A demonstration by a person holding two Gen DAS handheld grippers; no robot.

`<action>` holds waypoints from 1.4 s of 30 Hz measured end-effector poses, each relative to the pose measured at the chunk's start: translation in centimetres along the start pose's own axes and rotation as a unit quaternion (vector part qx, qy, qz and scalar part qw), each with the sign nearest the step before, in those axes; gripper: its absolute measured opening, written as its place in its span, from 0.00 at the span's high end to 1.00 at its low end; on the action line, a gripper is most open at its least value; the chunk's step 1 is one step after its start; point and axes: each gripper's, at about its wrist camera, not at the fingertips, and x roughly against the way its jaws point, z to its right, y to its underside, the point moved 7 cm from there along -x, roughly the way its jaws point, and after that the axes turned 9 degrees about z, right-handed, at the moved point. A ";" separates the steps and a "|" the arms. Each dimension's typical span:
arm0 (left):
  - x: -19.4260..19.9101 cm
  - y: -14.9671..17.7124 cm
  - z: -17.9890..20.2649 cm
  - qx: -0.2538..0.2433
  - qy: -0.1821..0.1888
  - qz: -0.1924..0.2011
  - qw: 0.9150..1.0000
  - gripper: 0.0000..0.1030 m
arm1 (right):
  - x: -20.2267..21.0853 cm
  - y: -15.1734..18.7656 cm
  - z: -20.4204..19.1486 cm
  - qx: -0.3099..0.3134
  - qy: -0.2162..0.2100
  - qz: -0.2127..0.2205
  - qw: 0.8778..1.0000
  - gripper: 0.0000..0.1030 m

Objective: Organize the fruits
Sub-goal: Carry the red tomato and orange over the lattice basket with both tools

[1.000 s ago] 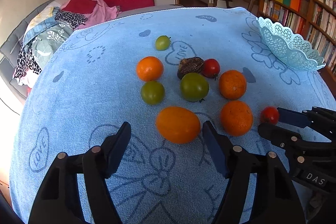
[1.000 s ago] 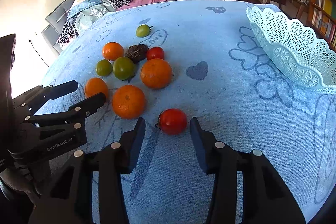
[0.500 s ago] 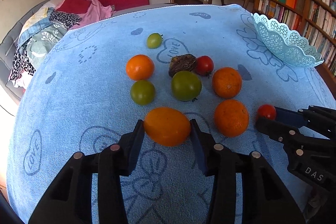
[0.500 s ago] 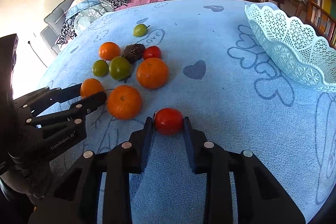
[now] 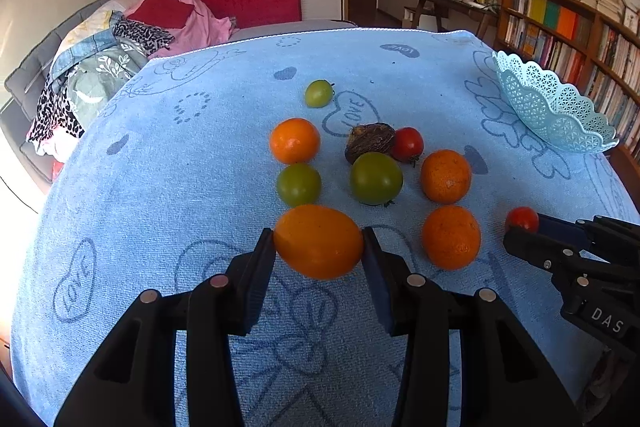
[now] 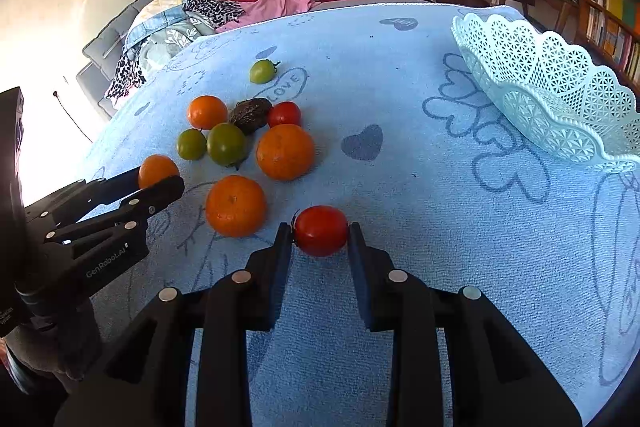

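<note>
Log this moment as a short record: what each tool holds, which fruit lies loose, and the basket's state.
left tool: shut on the oval orange fruit, on the blue towel
right tool: shut on the small red tomato
loose fruit: three oranges, three green tomatoes, a second red tomato, one dark wrinkled fruit
basket: pale lattice, at the right, tilted, no fruit visible inside
</note>
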 end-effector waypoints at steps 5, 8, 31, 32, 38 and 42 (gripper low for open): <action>0.8 -0.5 0.3 -0.001 0.000 0.004 1.000 0.57 | 0.7 -0.5 0.1 -0.003 0.000 0.010 1.000 0.71; 1.5 -1.1 0.9 -0.006 0.002 0.014 1.000 0.57 | 1.3 -1.0 0.3 -0.006 0.001 0.018 1.000 0.71; 3.1 -7.7 8.5 -0.052 0.036 0.064 0.996 0.57 | 8.9 -7.7 9.4 -0.069 0.060 0.130 0.987 0.71; 2.9 -8.0 9.0 -0.056 0.038 0.065 0.996 0.57 | 9.1 -7.9 10.0 -0.072 0.065 0.134 0.986 0.71; 1.9 -9.7 12.0 -0.067 0.053 0.071 0.994 0.57 | 9.2 -8.5 13.8 -0.105 0.078 0.136 0.982 0.71; 0.9 -10.6 13.9 -0.071 0.065 0.069 0.993 0.57 | 8.4 -8.4 16.1 -0.119 0.094 0.130 0.980 0.71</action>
